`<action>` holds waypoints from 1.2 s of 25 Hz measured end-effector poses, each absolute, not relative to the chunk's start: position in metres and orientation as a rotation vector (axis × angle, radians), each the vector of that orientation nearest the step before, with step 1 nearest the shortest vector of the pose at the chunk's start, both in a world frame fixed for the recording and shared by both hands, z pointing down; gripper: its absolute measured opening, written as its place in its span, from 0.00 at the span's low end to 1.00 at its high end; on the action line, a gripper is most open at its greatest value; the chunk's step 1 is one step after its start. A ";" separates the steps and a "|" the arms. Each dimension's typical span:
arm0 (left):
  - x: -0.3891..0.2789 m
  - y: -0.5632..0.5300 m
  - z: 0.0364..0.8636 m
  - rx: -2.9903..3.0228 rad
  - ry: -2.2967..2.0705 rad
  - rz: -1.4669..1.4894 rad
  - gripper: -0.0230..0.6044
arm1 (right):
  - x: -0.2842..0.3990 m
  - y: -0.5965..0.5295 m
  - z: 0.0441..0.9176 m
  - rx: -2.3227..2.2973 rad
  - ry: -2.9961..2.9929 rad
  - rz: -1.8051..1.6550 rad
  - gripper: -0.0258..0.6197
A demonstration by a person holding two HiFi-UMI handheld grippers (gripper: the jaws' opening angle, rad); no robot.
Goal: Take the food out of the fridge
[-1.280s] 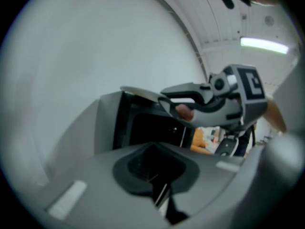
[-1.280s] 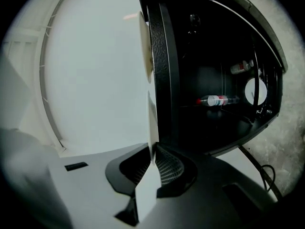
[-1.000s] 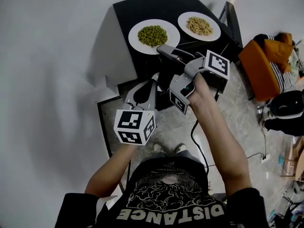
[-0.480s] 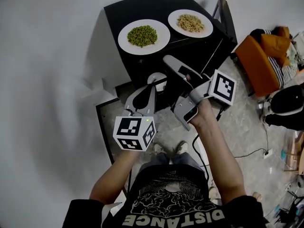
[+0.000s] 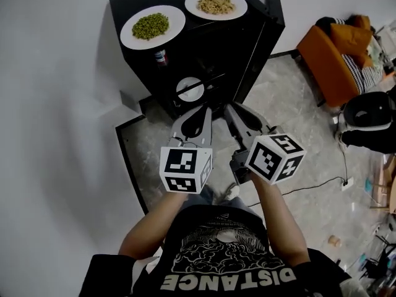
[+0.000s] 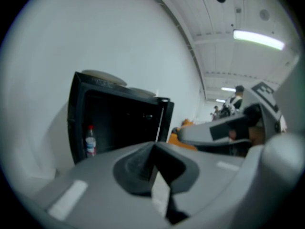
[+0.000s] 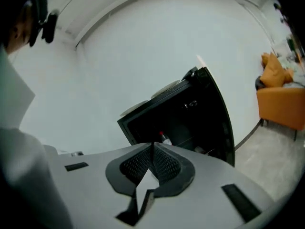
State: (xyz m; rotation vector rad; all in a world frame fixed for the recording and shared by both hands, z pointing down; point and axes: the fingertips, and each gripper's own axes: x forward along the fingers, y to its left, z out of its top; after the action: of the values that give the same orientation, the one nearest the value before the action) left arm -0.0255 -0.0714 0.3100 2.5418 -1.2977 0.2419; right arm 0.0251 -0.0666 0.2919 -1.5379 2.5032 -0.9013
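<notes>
Black fridge [image 5: 139, 2] stands against the white wall, with its door [image 5: 270, 11] swung open on its right side. An orange armchair [image 5: 337, 54] sits well to the right of the fridge, on the tiled floor [image 5: 297, 110]. Two white plates are on the fridge top, side by side: the plate of green peas [image 5: 152, 26] toward the left edge and the plate of beige food [image 5: 216, 4] toward the door side. Inside the fridge, a white dish [image 5: 190, 89] lies on a lower shelf (can't tell what's on it from here). Both grippers are in front of the open fridge, outside it, pointing at it and touching nothing. The left gripper [image 5: 203, 109] faces the fridge's left half, with jaws pressed together and nothing between them in the left gripper view. The right gripper [image 5: 231, 107] is just beside it on the door side, jaws also pressed together and empty in the right gripper view. A small bottle [image 5: 160, 56] with a red cap stands upright in the upper left of the fridge interior, near the left wall. It also shows in the left gripper view [image 6: 90, 141] and the right gripper view [image 7: 165, 138].
</notes>
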 end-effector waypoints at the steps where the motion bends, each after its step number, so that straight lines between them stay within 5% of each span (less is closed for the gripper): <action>1: -0.020 -0.065 0.311 2.542 -1.300 0.250 0.04 | 0.029 -0.060 0.295 -1.571 2.542 -0.854 0.06; 14: 0.051 0.005 0.309 2.529 -1.363 0.289 0.04 | 0.079 0.008 0.304 -1.618 2.760 -0.553 0.05; 30: 0.057 0.026 0.324 2.454 -1.426 0.261 0.04 | 0.093 0.035 0.326 -1.491 2.764 -0.693 0.05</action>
State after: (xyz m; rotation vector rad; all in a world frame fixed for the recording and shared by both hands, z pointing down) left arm 0.0574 0.0261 0.3237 2.4544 -1.4263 0.2613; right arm 0.0934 0.0345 0.3264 -1.4911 2.7636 -0.6933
